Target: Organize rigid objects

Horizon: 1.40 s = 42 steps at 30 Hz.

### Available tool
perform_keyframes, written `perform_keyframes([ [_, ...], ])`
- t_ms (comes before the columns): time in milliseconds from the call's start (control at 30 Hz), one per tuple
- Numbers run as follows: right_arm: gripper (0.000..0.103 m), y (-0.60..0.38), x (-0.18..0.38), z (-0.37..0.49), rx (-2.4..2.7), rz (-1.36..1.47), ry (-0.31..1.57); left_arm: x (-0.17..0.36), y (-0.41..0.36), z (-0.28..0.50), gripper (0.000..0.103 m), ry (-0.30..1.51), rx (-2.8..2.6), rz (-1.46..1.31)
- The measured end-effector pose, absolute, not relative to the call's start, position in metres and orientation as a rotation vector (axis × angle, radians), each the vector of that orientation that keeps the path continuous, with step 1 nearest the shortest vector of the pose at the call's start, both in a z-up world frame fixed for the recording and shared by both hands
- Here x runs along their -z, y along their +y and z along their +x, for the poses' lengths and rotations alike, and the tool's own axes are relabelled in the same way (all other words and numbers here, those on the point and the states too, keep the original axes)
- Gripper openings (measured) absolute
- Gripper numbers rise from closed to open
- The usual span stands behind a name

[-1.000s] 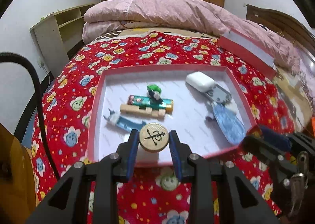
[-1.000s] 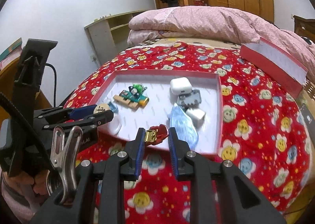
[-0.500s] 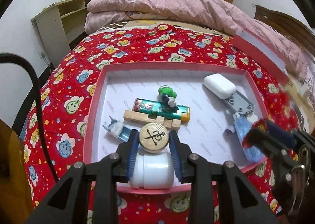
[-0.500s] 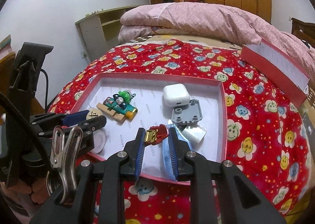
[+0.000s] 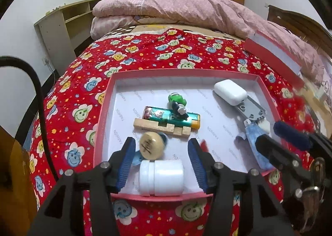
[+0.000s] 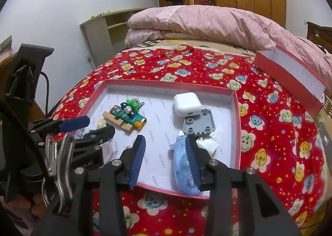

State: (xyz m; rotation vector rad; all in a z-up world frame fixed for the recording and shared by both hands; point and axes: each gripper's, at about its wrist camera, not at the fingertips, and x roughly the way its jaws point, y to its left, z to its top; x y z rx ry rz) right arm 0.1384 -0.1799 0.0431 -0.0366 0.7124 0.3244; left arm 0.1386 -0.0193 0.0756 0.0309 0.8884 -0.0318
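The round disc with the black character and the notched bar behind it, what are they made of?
The round disc looks like pale wood or maybe resin, smooth with a slight sheen and an inked character; blur leaves it open. The notched bar looks like unfinished light wood: matte, square-cut edges.

Support: bed (image 5: 68, 98), covered by a red quilt (image 6: 269, 132) printed with smiling flower faces. Lying directly on the quilt:
- shallow pink-rimmed tray (image 5: 103, 111) with white lining, near the front edge of the bed, roughly level
- its pink lid (image 6: 290, 71), white inside, well apart from the tray toward the far right, tilted up against the bedding
- folded pink duvet (image 5: 176, 5), piled across the far end of the bed

A strip of beige patterned sheet (image 6: 166, 43) shows between the red quilt and the duvet
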Motion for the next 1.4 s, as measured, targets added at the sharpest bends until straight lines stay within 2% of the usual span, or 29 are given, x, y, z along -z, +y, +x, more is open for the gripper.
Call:
perform_keyframes([
  [433, 0.043, -0.18, -0.05, 0.09, -0.358, -0.013, 0.724, -0.086, -0.008, 0.086, 0.056, 0.89, 0.036, -0.017],
  [867, 0.044, -0.183, -0.01, 0.041, -0.287, -0.014, 0.829, -0.056, -0.007, 0.038, 0.056, 0.963, 0.031, -0.022],
  [1000, 0.052, -0.19, -0.001, 0.044, -0.244, 0.007, 0.849, -0.041, -0.01, 0.04, 0.056, 1.002, 0.028, -0.016],
  [1200, 0.052, -0.196, 0.016, 0.054, -0.182, 0.011, 0.894, -0.022, -0.015, 0.045, 0.056, 1.049, 0.029, -0.006],
  [1400, 0.055, -0.195, 0.033, 0.059, -0.158, 0.002, 0.919, -0.018, -0.018, 0.044, 0.063, 1.019, 0.032, 0.023],
])
